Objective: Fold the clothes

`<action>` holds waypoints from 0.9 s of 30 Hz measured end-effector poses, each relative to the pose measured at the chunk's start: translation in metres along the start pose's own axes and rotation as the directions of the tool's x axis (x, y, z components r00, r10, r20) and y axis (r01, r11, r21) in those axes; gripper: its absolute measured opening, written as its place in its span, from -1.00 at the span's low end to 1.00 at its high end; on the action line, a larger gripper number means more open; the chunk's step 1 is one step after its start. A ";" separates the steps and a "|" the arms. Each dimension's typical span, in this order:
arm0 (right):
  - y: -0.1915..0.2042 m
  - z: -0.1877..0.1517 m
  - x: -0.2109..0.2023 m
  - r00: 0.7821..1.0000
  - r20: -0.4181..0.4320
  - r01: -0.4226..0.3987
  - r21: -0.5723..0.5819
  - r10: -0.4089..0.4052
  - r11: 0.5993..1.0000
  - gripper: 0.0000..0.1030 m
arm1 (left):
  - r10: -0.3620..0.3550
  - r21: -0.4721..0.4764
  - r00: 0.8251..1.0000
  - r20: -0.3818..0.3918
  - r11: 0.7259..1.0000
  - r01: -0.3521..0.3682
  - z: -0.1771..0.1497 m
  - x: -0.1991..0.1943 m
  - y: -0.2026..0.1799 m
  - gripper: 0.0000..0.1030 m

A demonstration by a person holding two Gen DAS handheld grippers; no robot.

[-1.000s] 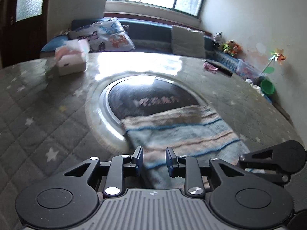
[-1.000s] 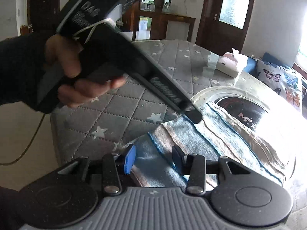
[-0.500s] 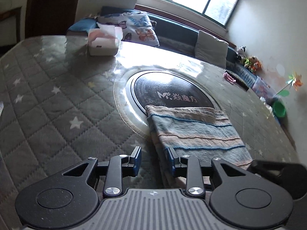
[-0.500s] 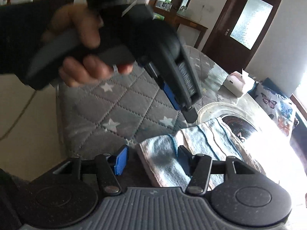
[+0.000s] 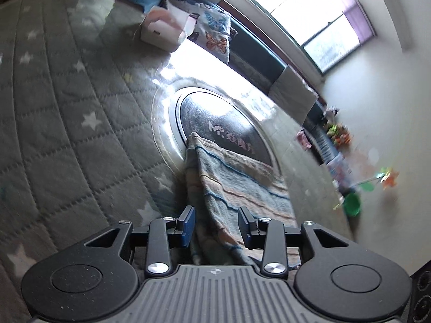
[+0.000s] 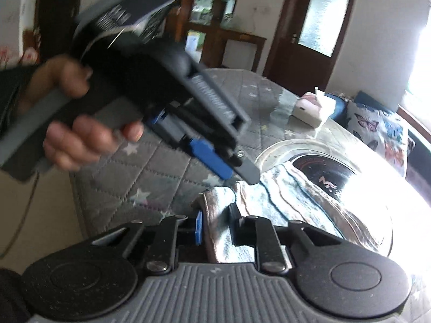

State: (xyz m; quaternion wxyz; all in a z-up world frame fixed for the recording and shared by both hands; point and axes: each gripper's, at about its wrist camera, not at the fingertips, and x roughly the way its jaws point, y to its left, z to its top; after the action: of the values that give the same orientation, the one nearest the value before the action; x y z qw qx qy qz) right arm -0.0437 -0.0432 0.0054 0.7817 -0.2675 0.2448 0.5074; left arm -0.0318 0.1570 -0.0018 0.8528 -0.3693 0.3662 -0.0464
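My right gripper (image 6: pixel 215 224) has just been closing and now its fingers pinch the near corner of the striped towel (image 5: pixel 237 183), which lies folded on the quilted bench (image 5: pixel 67 134). My left gripper (image 5: pixel 216 226) has just been opening; its fingers stand wide astride the towel's edge.

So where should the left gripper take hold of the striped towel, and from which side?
Probably the folded long edge of the towel, near its close corner, coming from the quilted side. That edge stands up as a thick ridge between the left gripper's jaws, which have just been opening and are not pressing it. The right gripper has just been closing and pinches the near end.
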 end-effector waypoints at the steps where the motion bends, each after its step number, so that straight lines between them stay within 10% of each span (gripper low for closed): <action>1: -0.003 0.000 -0.002 1.000 0.009 -0.002 0.020 0.002 1.000 -0.68 | -0.015 -0.024 1.000 -0.001 1.000 0.015 0.000 0.000 0.001 -0.24; 12: -0.017 -0.001 -0.019 0.998 0.062 -0.004 0.086 -0.001 0.996 -0.69 | -0.085 -0.267 0.996 0.034 0.959 0.091 -0.003 0.008 0.020 -0.20; 27: -0.024 -0.005 -0.021 0.996 0.084 -0.013 0.115 0.003 0.993 -0.69 | -0.104 -0.307 0.994 0.015 0.946 0.103 -0.009 0.018 0.023 -0.13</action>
State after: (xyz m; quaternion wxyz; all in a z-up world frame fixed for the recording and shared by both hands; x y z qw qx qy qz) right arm -0.0299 -0.0683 0.0194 0.8034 -0.1994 0.2420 0.5063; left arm -0.0286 0.1619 -0.0317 0.7811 -0.5161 0.3498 -0.0340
